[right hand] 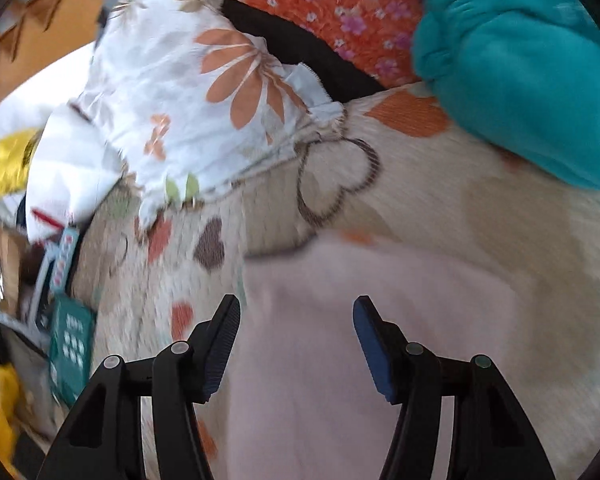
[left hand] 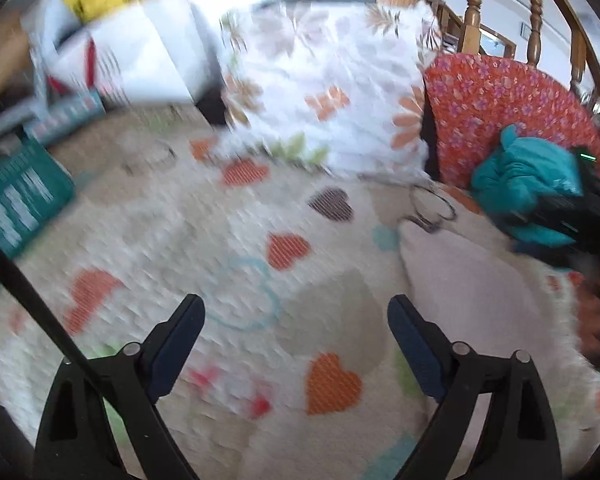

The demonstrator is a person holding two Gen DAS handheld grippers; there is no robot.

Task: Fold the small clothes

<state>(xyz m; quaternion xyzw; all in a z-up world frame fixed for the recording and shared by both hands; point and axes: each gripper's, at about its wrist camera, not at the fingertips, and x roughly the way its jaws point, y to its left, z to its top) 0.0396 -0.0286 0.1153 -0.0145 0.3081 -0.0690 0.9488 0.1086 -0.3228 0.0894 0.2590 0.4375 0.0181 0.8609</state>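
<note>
- You are over a bed with a heart-print blanket (left hand: 284, 248), a flowered pillow (left hand: 324, 88) behind it.
- The pale pink cloth (right hand: 360, 320) lies flat on the blanket, under your right tool (right hand: 296, 320); a teal garment (right hand: 520, 80) waits beyond.
- Both tools are wide and empty; the left tool (left hand: 296, 320) hangs over bare blanket.
- You look to be at the start of a fold: next, pinch an edge of the pink cloth.

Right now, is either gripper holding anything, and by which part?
Nothing is held. Left gripper and right gripper are open over the pale pink garment.
</note>
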